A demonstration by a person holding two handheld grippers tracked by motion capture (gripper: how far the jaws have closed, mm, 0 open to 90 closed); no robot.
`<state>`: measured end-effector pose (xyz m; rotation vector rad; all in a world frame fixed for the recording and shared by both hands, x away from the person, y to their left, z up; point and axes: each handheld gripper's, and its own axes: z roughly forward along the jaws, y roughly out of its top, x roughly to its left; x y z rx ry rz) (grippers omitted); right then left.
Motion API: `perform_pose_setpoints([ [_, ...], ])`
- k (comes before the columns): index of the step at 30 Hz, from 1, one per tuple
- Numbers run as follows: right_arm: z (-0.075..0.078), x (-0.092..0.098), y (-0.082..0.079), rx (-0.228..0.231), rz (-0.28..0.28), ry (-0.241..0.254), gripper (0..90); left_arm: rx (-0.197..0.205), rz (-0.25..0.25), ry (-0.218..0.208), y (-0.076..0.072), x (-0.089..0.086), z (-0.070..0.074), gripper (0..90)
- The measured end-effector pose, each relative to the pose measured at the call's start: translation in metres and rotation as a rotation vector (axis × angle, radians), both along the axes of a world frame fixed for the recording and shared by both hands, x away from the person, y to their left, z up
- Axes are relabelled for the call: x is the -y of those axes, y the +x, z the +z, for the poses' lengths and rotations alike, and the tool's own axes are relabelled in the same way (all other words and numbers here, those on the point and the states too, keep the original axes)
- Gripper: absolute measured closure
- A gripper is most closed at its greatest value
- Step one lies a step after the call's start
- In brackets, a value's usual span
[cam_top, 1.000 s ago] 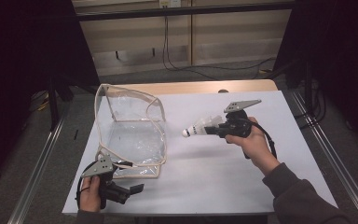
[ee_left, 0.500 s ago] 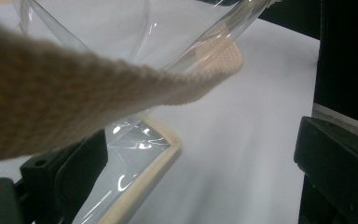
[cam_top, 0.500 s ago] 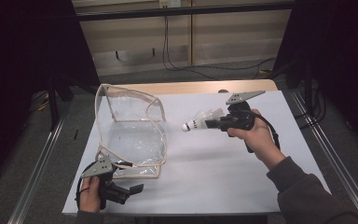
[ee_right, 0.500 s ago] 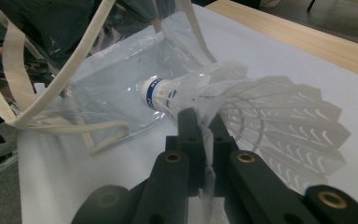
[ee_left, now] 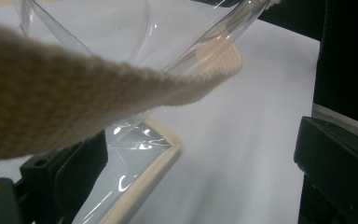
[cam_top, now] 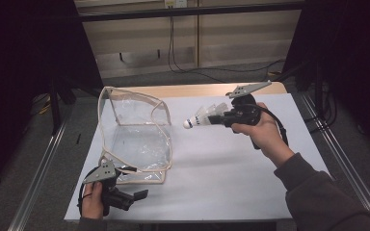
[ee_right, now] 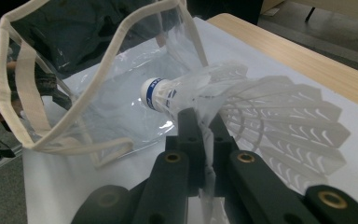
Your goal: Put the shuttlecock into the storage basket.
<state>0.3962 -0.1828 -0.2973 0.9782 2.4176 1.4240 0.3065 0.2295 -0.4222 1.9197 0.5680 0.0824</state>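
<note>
White shuttlecock point(cam_top: 203, 117) pinched in right claw point(cam_top: 220, 118), beside clear bag point(cam_top: 135, 139).

White-topped table point(cam_top: 231, 183) with wooden far edge, clear cream-trimmed bag point(cam_top: 135, 139) lying on it

Desk point(cam_top: 221, 178) bright under overhead light, surroundings dark; I see glare on the plastic bag point(cam_top: 139, 144), nearby strap point(ee_left: 74, 98) blurred.

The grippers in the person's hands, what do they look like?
Both are black, each with a grey three-cornered plate on top. The right gripper has two narrow black jaws with brass-coloured rivets and a black cable trailing past a dark grey sleeve. The left gripper has chunky black jaws.
</note>
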Motion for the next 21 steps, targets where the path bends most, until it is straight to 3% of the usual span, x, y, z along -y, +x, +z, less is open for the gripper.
perform_pose_setpoints([
  [15,0.022,-0.018,0.003,0.030,0.015,0.034,88.4,0.002,-0.001,0.001,-0.001,0.000,0.001,2.7],
  [21,0.027,-0.027,0.004,0.044,0.022,0.020,88.4,0.003,-0.003,0.001,-0.001,-0.001,0.001,2.7],
])
